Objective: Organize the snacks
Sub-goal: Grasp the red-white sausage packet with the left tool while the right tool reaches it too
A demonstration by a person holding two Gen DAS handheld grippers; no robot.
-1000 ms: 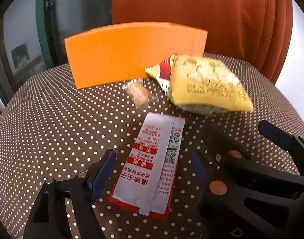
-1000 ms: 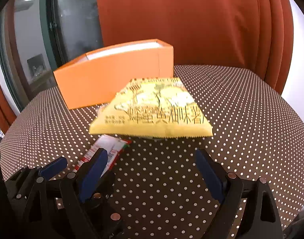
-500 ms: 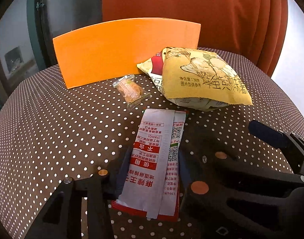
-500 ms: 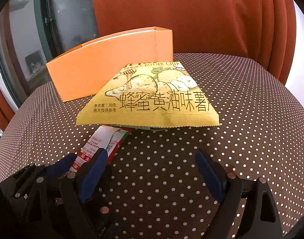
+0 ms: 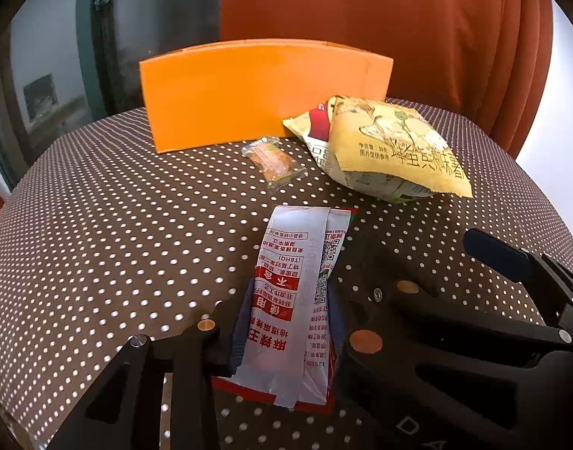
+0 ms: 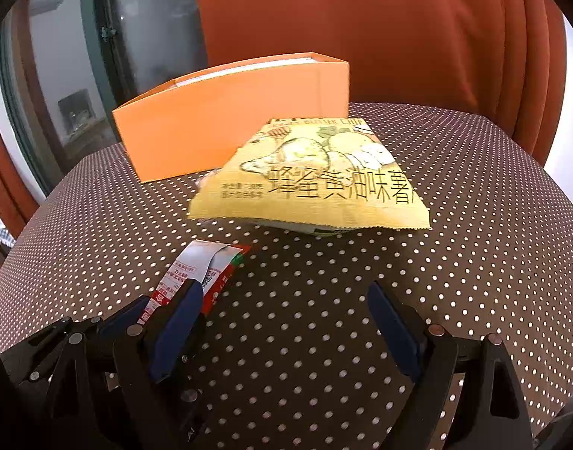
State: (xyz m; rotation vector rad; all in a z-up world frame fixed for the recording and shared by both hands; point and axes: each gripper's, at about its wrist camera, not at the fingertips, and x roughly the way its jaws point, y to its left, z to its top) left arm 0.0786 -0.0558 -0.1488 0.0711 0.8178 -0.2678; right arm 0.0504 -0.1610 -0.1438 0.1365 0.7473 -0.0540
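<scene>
Left wrist view: left gripper closing its jaws, now squeezing the red-and-white snack packet lying on the dotted table, wide apart before. Getting ready for lifting toward the orange box.

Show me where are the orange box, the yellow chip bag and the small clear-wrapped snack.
orange box [image 5: 256, 97]: left wrist view, its front wall.
yellow chip bag [image 6: 316, 180]: right wrist view, its printed top face.
small clear-wrapped snack [image 5: 273, 159]: left wrist view, the middle of its wrapper.
</scene>
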